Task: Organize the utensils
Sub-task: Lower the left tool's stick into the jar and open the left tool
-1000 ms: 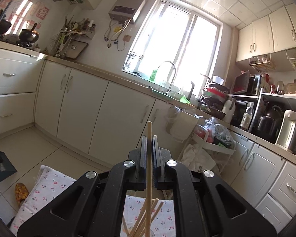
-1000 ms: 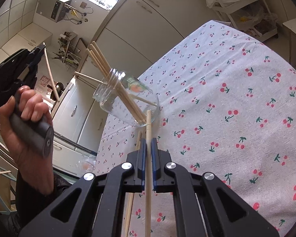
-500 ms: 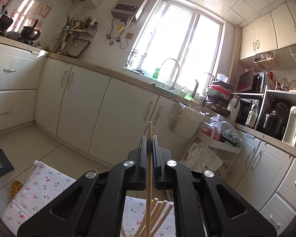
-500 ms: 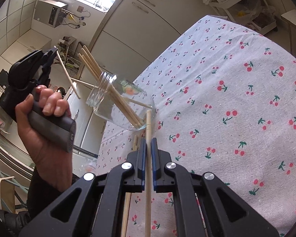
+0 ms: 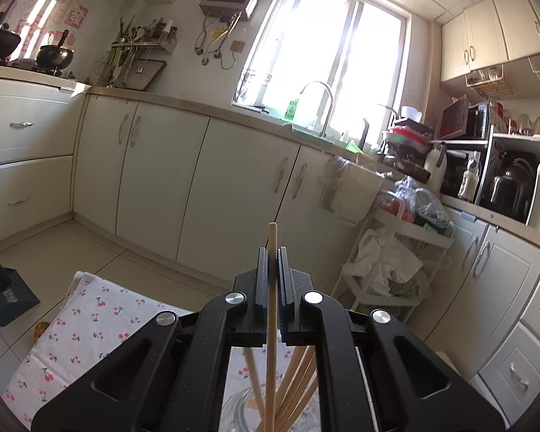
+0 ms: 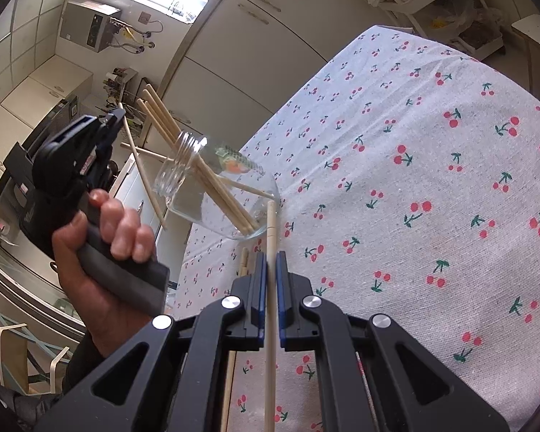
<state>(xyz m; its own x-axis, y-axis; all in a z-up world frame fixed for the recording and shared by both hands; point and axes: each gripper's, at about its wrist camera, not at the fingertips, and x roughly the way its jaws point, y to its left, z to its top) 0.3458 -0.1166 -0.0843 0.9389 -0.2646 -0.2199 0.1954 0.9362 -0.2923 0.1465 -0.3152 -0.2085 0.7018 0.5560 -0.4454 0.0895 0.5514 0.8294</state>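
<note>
A clear glass jar (image 6: 212, 194) stands on the cherry-print tablecloth (image 6: 432, 165) with several wooden chopsticks (image 6: 183, 140) in it. My left gripper (image 5: 272, 252) is shut on one chopstick (image 5: 271, 324), held upright above the jar mouth (image 5: 241, 406). It shows in the right wrist view (image 6: 115, 117) left of the jar, its chopstick (image 6: 140, 176) beside the rim. My right gripper (image 6: 270, 257) is shut on another chopstick (image 6: 270, 316), whose tip reaches the jar's base. More chopsticks (image 6: 242, 262) lie on the cloth.
White kitchen cabinets (image 5: 205, 187) and a counter with a sink tap (image 5: 320, 104) run along the far wall under a bright window. A wire rack with bags (image 5: 396, 252) stands right of the table. A chair (image 6: 14, 356) is at lower left.
My left gripper has come down and in toward the jar, with its chopstick now beside the jar rim. My right gripper has barely moved.
</note>
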